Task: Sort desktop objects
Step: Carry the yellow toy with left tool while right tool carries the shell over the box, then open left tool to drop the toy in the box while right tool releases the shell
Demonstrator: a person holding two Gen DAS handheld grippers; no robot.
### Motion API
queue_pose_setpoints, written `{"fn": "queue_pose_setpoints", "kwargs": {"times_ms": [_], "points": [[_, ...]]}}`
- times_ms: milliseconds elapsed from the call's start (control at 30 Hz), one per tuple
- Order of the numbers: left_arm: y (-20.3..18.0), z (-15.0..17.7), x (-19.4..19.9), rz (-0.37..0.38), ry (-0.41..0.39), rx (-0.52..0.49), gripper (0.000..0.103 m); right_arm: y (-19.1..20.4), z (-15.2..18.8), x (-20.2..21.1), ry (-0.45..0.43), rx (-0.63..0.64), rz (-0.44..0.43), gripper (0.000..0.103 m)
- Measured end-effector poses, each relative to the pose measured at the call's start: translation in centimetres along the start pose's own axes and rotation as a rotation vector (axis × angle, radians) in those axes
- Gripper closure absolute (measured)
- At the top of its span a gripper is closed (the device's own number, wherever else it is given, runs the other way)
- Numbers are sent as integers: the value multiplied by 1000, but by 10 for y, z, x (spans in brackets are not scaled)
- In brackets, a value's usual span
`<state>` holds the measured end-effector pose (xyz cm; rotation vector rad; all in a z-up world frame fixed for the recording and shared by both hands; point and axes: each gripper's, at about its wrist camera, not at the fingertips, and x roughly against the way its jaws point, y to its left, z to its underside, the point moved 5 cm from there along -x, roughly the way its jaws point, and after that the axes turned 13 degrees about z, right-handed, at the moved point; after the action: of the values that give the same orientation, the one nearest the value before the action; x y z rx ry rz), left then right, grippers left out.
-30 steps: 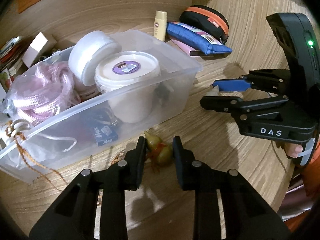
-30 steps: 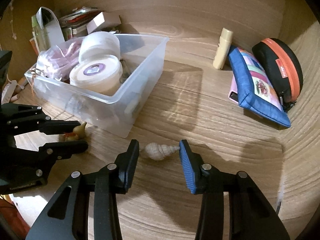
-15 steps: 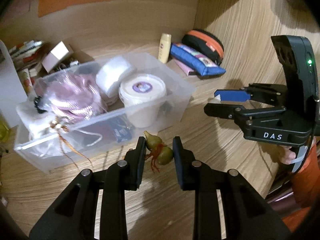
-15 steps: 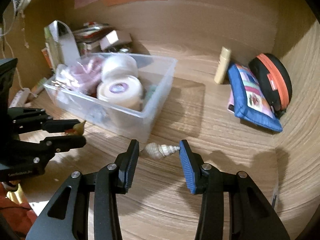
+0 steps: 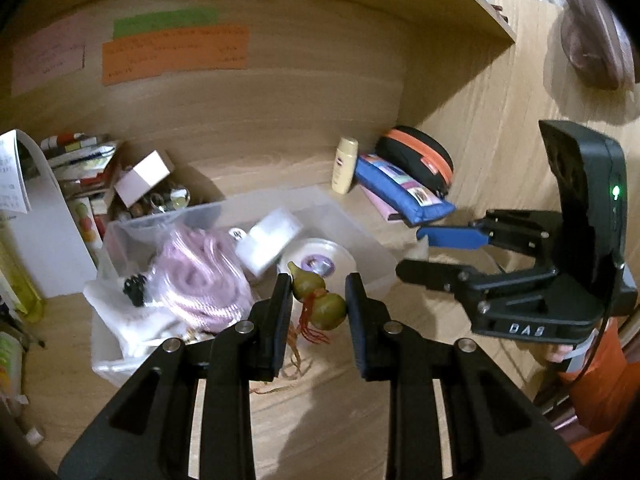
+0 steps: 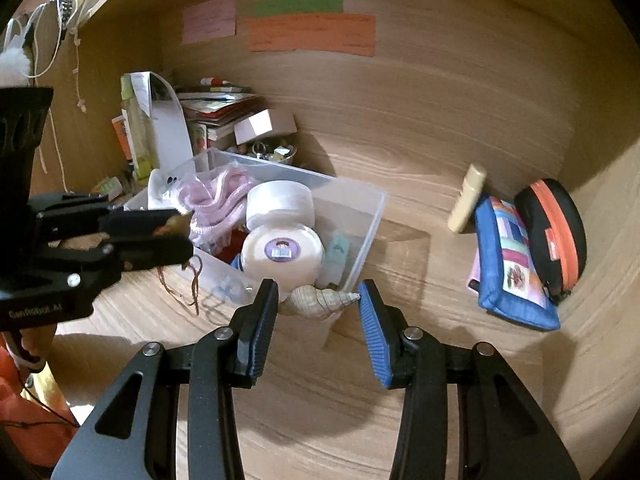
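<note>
My left gripper point(image 5: 316, 306) is shut on a small olive gourd charm point(image 5: 320, 300) with a red tassel, held in the air just in front of the clear plastic bin point(image 5: 360, 236). My right gripper point(image 6: 318, 304) is shut on a cream spiral seashell point(image 6: 320, 300), lifted near the bin's point(image 6: 372, 216) front right corner. The bin holds pink rope point(image 5: 200, 276), a white tub with a purple label point(image 6: 282, 254) and a white roll point(image 6: 280, 200). Each gripper shows in the other's view: the right gripper point(image 5: 420, 250) at the right edge, the left gripper point(image 6: 176, 232) at the left.
A blue pouch point(image 6: 516, 264), a black and orange case point(image 6: 556, 232) and a cream bottle point(image 6: 466, 198) lie against the right wall. Books, a small box point(image 6: 260, 124) and a dish of trinkets stand behind the bin. Coloured paper notes point(image 6: 312, 32) hang on the back panel.
Both grippers have risen off the desk with the gourd and the shell in them, and now sit higher relative to the bin. The views tilted up, showing the back panel.
</note>
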<state>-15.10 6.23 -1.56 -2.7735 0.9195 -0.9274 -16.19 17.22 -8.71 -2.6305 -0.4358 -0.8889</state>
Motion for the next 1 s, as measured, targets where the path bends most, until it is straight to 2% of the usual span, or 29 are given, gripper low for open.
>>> {"fn": "queue_pose_setpoints", "kwargs": {"times_ms": [167,433,800,1000], "points": [[11,-2,-8,-28,9,-1,76,5,-1,-13,21,21,-5,65],[34,12,-35,-38,75,61,76,10,-2,-31,48,22,-24,65],[38,14,-36,-30,62,66,76,11,-4,-35,44,18,-23,65],[36,11,-31,-24,52,63,76,9,-5,-34,55,7,-17,58]]}}
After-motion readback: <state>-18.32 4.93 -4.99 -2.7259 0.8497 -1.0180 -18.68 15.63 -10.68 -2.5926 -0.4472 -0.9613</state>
